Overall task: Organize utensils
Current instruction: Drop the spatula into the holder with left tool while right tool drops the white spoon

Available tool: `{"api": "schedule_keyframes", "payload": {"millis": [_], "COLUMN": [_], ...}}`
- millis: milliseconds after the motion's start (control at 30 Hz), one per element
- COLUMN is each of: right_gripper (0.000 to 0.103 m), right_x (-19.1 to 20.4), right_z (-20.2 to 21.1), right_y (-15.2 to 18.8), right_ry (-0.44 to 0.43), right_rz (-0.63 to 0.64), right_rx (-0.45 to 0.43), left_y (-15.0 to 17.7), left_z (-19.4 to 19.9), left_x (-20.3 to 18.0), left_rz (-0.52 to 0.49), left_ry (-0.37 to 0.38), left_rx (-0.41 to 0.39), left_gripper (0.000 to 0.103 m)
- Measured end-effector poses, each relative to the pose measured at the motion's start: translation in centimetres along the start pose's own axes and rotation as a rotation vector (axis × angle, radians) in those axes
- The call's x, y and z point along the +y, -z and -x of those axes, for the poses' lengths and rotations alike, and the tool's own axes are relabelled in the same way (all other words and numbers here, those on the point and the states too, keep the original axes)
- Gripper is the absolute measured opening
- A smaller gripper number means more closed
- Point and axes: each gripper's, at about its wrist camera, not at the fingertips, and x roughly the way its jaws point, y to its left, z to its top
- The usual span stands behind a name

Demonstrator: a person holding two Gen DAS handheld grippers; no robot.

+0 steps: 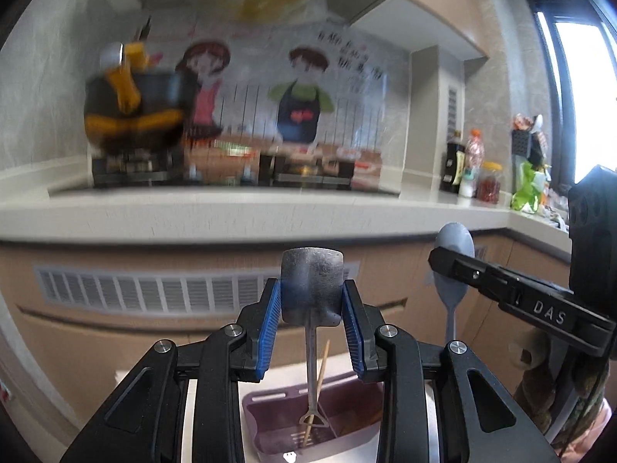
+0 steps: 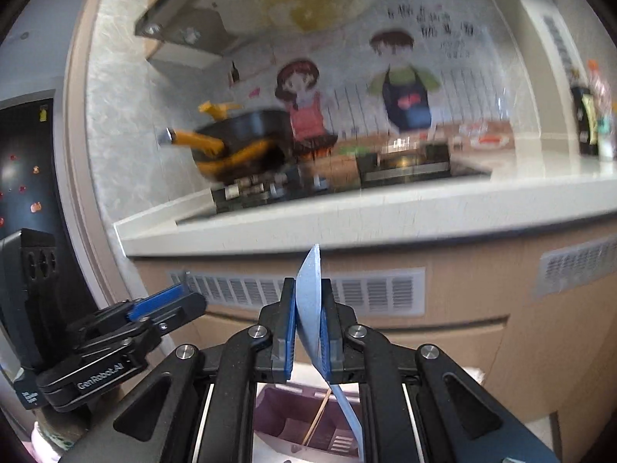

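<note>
My left gripper (image 1: 311, 308) is shut on the wide metal head of a small spatula (image 1: 311, 285), whose thin handle hangs down into a pink utensil holder (image 1: 270, 420) below. A wooden chopstick (image 1: 318, 389) leans in the same holder. My right gripper (image 2: 308, 324) is shut on the bowl of a light blue spoon (image 2: 310, 297), held edge-on, with its handle pointing down toward the pink holder (image 2: 277, 424). In the left wrist view the blue spoon (image 1: 453, 270) and the right gripper (image 1: 455, 266) appear at the right. The left gripper (image 2: 169, 301) shows at the left of the right wrist view.
A white kitchen counter (image 1: 231, 212) with a gas hob runs ahead. A black wok with yellow handles (image 1: 131, 112) sits on the left burner. Bottles and jars (image 1: 474, 166) stand at the right by the window. Cabinet fronts with vent grilles (image 1: 154, 289) lie below the counter.
</note>
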Motion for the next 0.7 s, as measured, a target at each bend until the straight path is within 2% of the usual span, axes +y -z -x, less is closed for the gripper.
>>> {"api": "schedule_keyframes", "payload": {"millis": [133,300,533,567,633,700], "right_gripper": [0.01,0.01,0.012,0.015,0.027,0.05], "right_x": [-1.2,-2.8,-3.6,-3.6,-3.2,-2.6], "right_z": [-3.8,-7.1,-9.5,-9.6,-9.2,-8.1], "right_y": [2.3,5.2,8.8,9.3,10.0,10.3], "right_ry": [0.004,0.015,0.062,0.066,0.09,0.132], "right_rz": [-0.015,-0.046,-0.046,-0.035,-0.003,0.042], "right_rx": [0.077,0.152,0.262,0.28,0.297,0.273], "left_y": [2.7,5.6,9.5,10.1,11.1,11.7], "left_z": [-3.5,-6.6,-10.0,-10.5,-10.9,-10.9], "left_x": [1.2,1.9,2.8,2.8,2.9,2.9], "left_rz": [0.018,0.012,0.045,0.051,0.059,0.062], "left_ry": [0.01,-0.013,-0.011,-0.006,-0.003,-0.006], "left_rx": [0.063,0.123,0.241,0.264,0.295,0.317], "left_gripper": [0.033,0.033,0.033,0.034,0.037,0.048]}}
